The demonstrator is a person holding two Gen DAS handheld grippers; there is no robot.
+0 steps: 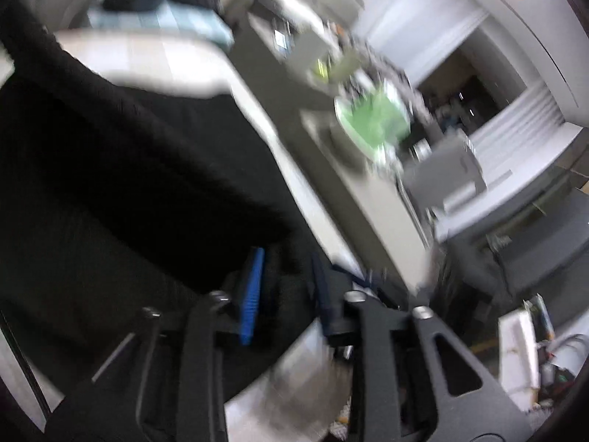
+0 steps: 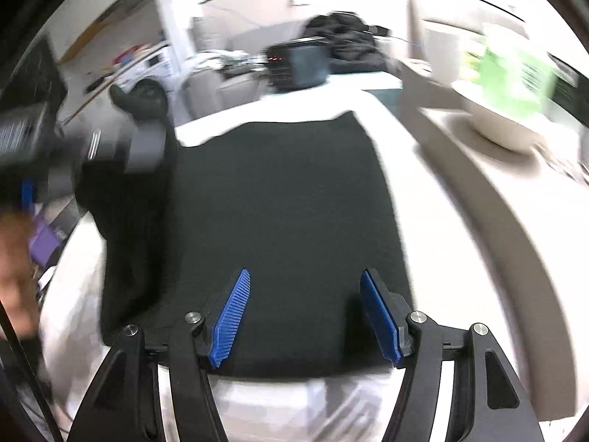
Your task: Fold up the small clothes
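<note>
A black garment lies spread flat on a white table. My right gripper stands open just over the garment's near edge, with nothing between its blue pads. On the garment's left side a fold is lifted up under a blurred grey tool body. In the left wrist view the same black garment fills the left half. My left gripper has its blue pads apart, with dark cloth in the gap between them; the blur hides any contact.
A white bowl holding something green sits on a beige ledge to the right of the table. A dark box with red lights stands at the table's far end. A person's hand shows at the left edge.
</note>
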